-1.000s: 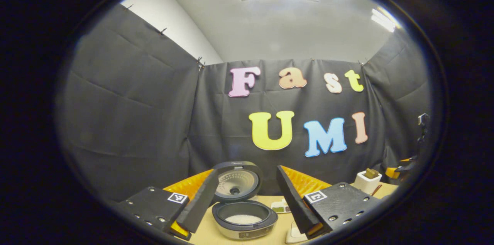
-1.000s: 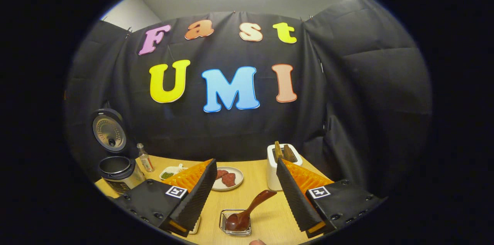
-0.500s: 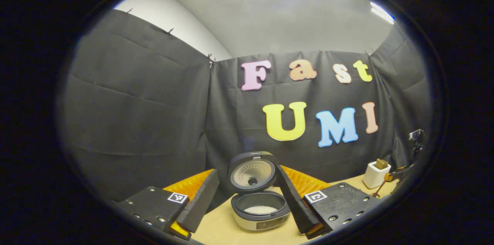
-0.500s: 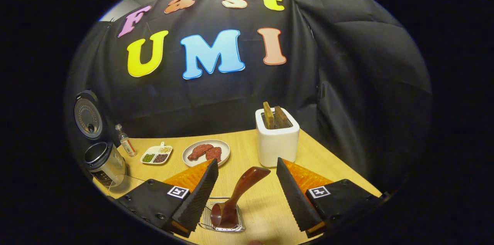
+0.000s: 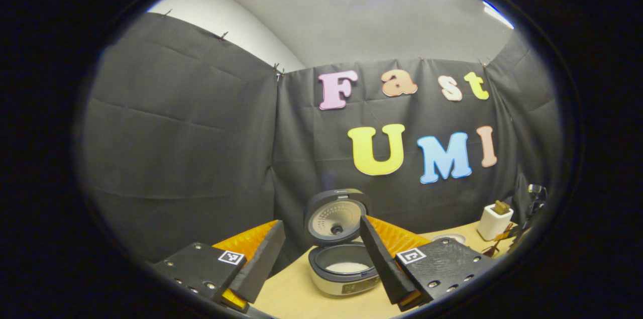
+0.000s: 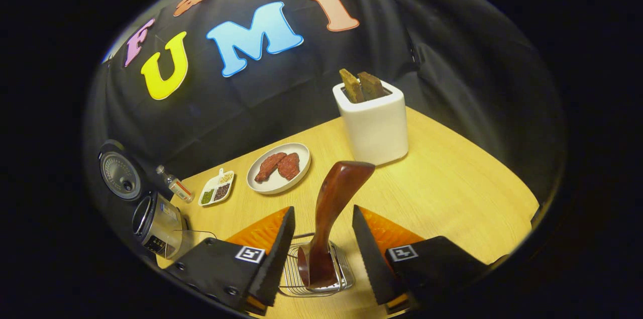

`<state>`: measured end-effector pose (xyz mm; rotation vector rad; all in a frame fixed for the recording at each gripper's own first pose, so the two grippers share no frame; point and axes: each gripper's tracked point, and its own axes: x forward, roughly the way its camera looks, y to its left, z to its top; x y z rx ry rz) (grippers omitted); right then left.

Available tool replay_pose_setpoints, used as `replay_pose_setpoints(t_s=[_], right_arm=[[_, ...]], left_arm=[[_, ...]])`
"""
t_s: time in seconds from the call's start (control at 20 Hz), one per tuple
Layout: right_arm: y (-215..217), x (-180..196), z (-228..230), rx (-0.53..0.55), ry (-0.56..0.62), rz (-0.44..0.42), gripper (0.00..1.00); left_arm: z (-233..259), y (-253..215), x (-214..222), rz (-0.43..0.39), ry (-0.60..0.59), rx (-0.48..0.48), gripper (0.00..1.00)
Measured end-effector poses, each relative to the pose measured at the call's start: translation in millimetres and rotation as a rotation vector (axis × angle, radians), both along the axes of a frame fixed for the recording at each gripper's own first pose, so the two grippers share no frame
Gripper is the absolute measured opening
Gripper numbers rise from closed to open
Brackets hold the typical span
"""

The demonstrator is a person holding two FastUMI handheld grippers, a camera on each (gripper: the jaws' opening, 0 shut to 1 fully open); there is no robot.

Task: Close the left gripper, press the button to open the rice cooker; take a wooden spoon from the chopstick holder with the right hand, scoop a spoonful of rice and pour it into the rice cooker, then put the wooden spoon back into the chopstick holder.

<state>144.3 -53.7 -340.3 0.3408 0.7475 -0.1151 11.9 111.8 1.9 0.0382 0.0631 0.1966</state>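
The dark wooden spoon [image 6: 335, 198] stands bowl-down in a wire chopstick holder [image 6: 339, 274] on the table. My right gripper [image 6: 321, 253] is open, one finger on each side of the spoon's lower handle, and I see no contact. The rice cooker [image 5: 344, 271] stands open, its lid [image 5: 335, 216] upright and white rice lying in the pot. My left gripper [image 5: 321, 271] is open in front of the cooker, holding nothing. In the right gripper view the rice cooker [image 6: 155, 223] sits at the far left.
A white box [image 6: 374, 123] with brown pieces sticking out stands behind the spoon. On the wooden table [image 6: 452, 183] are a plate of red meat [image 6: 279, 168], a divided dish [image 6: 217, 188], a small bottle [image 6: 176, 186] and a clear cup [image 6: 195, 241] beside the cooker.
My right gripper has tilted down and closed in on the spoon, whose handle now rises between the fingers; the gap has narrowed a little. The left gripper has drawn back from the cooker.
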Motion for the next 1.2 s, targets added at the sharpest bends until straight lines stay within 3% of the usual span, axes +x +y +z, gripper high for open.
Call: replay_pose_setpoints(t_s=[0.05,0.1,0.15,0.2,0.3,0.5,0.8,1.0,1.1,1.2], right_arm=[[0,-1,-2,0.006,0.007,-0.009,0.64],[0,-3,-3,0.014,0.015,-0.019,0.36],[0,-3,-3,0.035,0.016,-0.031,0.35],[4,-2,-3,0.059,0.020,-0.036,0.19],[4,-4,-1,0.052,0.021,-0.045,0.10],[13,-4,37,-0.031,-0.061,0.003,0.10],[39,-3,101,-0.247,-0.200,0.140,0.10],[75,-5,128,-0.374,-0.281,0.226,0.10],[101,-7,136,-0.395,-0.315,0.263,0.06],[128,-10,140,-0.396,-0.345,0.299,0.10]], left_arm=[[0,2,1,0.001,0.000,-0.002,0.94],[-1,3,3,0.001,0.000,-0.002,0.93],[-2,4,4,0.000,0.002,-0.002,0.93],[-3,5,5,-0.001,0.004,-0.003,0.93],[-4,10,6,-0.002,0.002,-0.009,0.93],[-4,12,12,-0.012,-0.009,-0.032,0.94],[-15,9,31,-0.049,-0.007,-0.056,0.94],[-21,11,39,-0.064,-0.010,-0.079,0.93],[-25,16,42,-0.063,-0.004,-0.072,0.93],[-30,22,44,-0.061,0.004,-0.066,0.93]])
